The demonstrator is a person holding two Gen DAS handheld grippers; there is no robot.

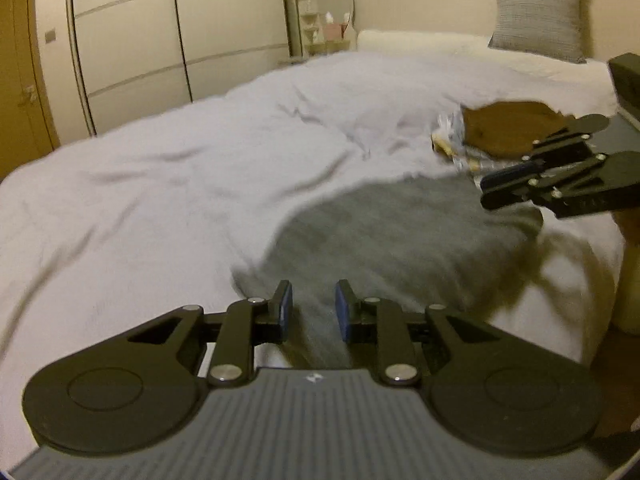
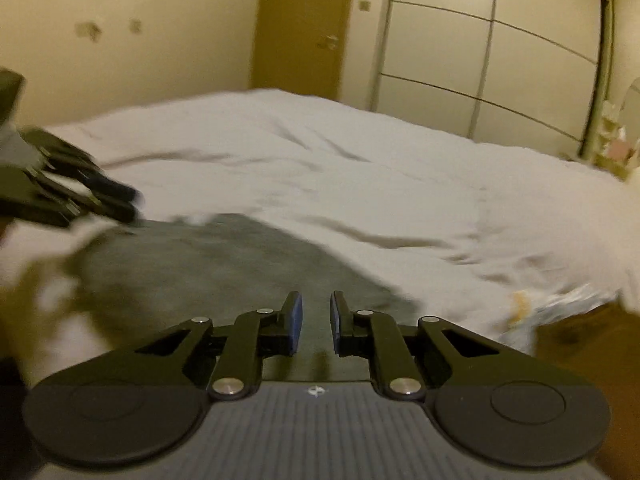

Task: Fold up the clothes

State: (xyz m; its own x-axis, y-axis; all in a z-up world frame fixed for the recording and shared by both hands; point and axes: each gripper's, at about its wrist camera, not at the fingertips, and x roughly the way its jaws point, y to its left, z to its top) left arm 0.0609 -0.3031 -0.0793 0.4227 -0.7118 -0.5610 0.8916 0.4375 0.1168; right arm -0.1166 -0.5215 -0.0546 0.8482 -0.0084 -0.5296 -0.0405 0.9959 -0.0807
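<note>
In the left wrist view the left gripper (image 1: 314, 308) fills the bottom of the frame, its blue-padded fingers standing a little apart with a clear gap and nothing caught between them. Just beyond the fingertips, at lower centre, the grey garment (image 1: 384, 236) lies flat on the white bed cover (image 1: 160, 184). At the right edge of that view the right gripper (image 1: 496, 186) reaches in over the garment's far right corner — whether it touches the cloth cannot be told. Behind it, at centre right, a brown folded item (image 1: 504, 126) rests on a small pile of patterned pieces. Farther up sit a white bolster and a grey pillow (image 1: 538, 16) at upper right, and a wardrobe (image 1: 160, 40) at upper left.

In the right wrist view the right gripper's own fingers, bottom centre, are narrowly parted — nothing is pinched, and the grey garment (image 2: 224, 264) spreads ahead of them. The left gripper (image 2: 128, 202) shows blurred at the left edge, over the garment's edge. The bed cover (image 2: 360, 168) runs back to a door (image 2: 304, 24) at top centre.
</note>
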